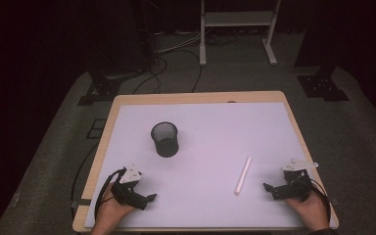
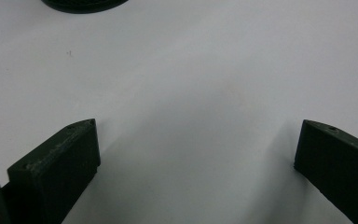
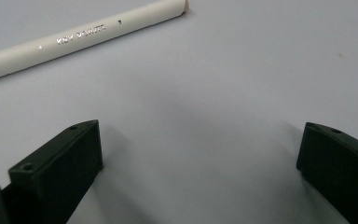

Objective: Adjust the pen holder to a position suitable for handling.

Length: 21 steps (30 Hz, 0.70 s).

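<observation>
Where both claws rest low on the surface, the scene reads as follows.

Surface point(image 1: 210, 127): flat, matte white sheet on a light wooden board with rounded corners; smooth, with no visible grain on the white area.

Pen point(image 1: 243, 175): slim white cylinder, smooth and slightly glossy, lying flat at about 5 o'clock from the centre of the surface, its long axis running from 7 o'clock to 1 o'clock. In the right gripper view point(image 3: 81, 36) a seam marks off a cap section, and a short line of embossed silver lettering runs along the barrel; the letters are too blurred to read.

Cup point(image 1: 165, 139): black, round, mesh-walled, upright, at about 10 o'clock from centre, well apart from the pen.

Left claw point(image 1: 142, 198): black, blocky, ribbed pads; jaws spread wide with nothing between them; positioned at 7 o'clock, held by a hand. The base of the cup shows at 11 o'clock in the left gripper view point(image 2: 81, 4).

Right claw point(image 1: 269, 188): same build; jaws spread wide, holding nothing; positioned at 4 o'clock, near the pen but not touching it.
</observation>
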Each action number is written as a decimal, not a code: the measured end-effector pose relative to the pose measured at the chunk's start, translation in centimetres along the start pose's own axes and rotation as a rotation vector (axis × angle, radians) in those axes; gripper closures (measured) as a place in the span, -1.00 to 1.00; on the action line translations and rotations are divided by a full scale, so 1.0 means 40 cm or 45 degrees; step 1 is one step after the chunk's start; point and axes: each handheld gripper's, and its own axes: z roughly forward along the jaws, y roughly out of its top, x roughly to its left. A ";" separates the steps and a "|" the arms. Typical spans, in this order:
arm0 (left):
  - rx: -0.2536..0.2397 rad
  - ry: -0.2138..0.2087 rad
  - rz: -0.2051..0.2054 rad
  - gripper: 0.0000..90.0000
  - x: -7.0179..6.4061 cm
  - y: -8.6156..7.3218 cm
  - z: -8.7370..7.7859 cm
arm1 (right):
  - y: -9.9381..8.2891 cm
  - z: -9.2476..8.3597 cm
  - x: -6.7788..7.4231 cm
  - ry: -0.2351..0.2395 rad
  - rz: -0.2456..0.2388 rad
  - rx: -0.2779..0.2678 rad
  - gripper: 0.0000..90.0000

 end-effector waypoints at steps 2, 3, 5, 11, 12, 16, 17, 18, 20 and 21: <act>-0.011 -0.002 -0.016 -1.00 0.000 0.002 0.001 | 0.000 0.000 0.000 0.000 0.000 -0.001 -1.00; -0.013 -0.012 -0.015 -1.00 -0.001 0.005 0.001 | 0.000 0.000 0.000 -0.001 0.000 0.001 -1.00; -0.015 -0.009 -0.006 -1.00 -0.004 0.010 0.001 | 0.000 0.000 0.000 -0.001 -0.001 0.000 -1.00; -0.037 -0.012 -0.023 -1.00 -0.004 0.022 0.005 | 0.000 0.000 0.000 -0.001 -0.002 0.000 -1.00; -0.037 -0.019 -0.024 -1.00 -0.003 0.023 0.006 | 0.000 0.000 0.000 -0.001 -0.002 0.001 -1.00; -0.044 -0.015 -0.030 -1.00 0.005 0.033 0.007 | 0.000 0.000 0.000 -0.001 -0.003 0.000 -1.00; -0.051 -0.012 -0.030 -1.00 0.007 0.035 0.008 | 0.000 0.000 0.000 -0.001 -0.003 0.000 -1.00; -0.057 -0.017 -0.035 -1.00 0.008 0.039 0.008 | 0.000 0.000 0.000 -0.001 -0.001 -0.001 -1.00; -0.058 -0.011 -0.026 -1.00 0.009 0.043 0.008 | 0.000 0.000 0.000 -0.001 -0.002 0.000 -1.00; -0.058 -0.010 -0.020 -1.00 0.008 0.045 0.008 | 0.000 0.000 0.000 -0.001 0.000 0.000 -1.00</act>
